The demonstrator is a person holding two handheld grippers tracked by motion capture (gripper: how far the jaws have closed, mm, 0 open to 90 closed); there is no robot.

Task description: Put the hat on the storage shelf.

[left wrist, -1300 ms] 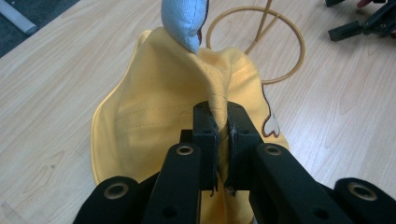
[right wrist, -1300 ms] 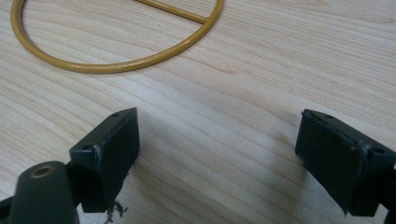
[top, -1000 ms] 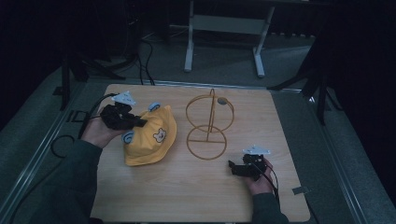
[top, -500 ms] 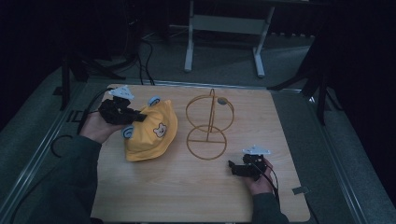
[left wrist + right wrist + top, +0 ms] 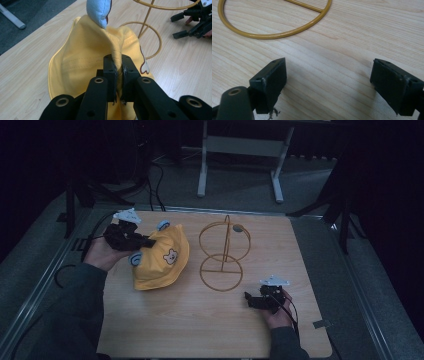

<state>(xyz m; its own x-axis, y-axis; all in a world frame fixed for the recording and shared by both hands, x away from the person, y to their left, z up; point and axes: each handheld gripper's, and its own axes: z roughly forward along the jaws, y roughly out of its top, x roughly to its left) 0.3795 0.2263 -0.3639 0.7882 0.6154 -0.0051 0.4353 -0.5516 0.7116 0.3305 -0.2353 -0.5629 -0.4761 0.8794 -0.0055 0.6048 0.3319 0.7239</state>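
High view: the yellow hat [image 5: 160, 260] is gripped at its edge by the left gripper [image 5: 142, 241]; the right gripper [image 5: 252, 301] rests apart. Left gripper view: a fold of hat fabric [image 5: 100, 52] is pinched between closed jaws. Right gripper view: the jaws are spread wide over bare table [image 5: 332, 50], with the wire stand [image 5: 274, 35] seen just ahead.

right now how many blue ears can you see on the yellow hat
2. One blue ear sticks up at the far edge of the yellow hat, near the left tongs. The other blue ear sits on the hat's left side, just below those tongs. More could be hidden in the folds.
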